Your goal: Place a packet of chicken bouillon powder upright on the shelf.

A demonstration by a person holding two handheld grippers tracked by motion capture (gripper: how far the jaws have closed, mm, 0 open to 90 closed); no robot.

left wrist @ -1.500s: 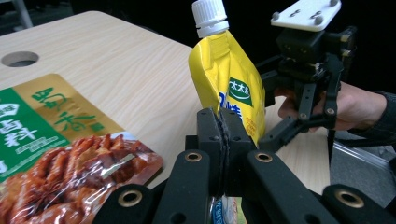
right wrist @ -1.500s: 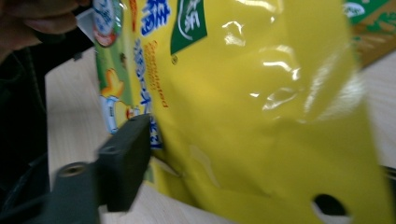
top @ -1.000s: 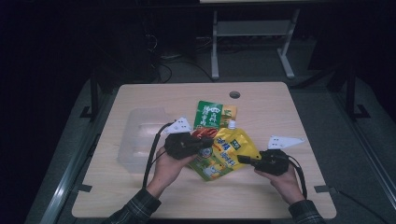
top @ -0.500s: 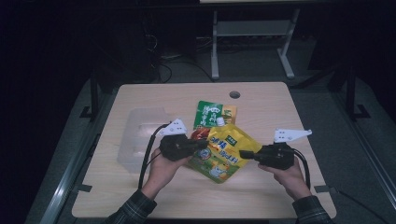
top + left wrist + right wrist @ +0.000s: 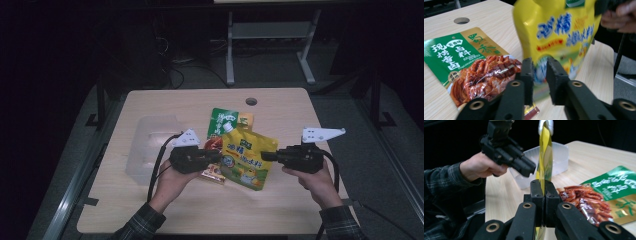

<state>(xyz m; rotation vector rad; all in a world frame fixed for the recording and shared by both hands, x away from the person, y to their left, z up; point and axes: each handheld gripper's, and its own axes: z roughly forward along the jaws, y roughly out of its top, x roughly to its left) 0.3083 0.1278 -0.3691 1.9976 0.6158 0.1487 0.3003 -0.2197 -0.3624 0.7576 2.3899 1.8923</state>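
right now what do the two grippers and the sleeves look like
Both the left gripper and the right gripper are black, each topped by a pale grey three-cornered plate, with a black cable trailing back. Jaw arms carry brass-coloured rivets. The sleeves are dark plaid.

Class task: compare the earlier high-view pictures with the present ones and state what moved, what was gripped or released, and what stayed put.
The yellow spouted drink pouch has been lifted off the table and hangs upright, clamped in the right gripper, which has risen. The left gripper has just been opening its jaws; the pouch's edge sits between them, apparently released. The green-and-gold snack packet, the clear plastic tub and the wooden table stayed as they were.
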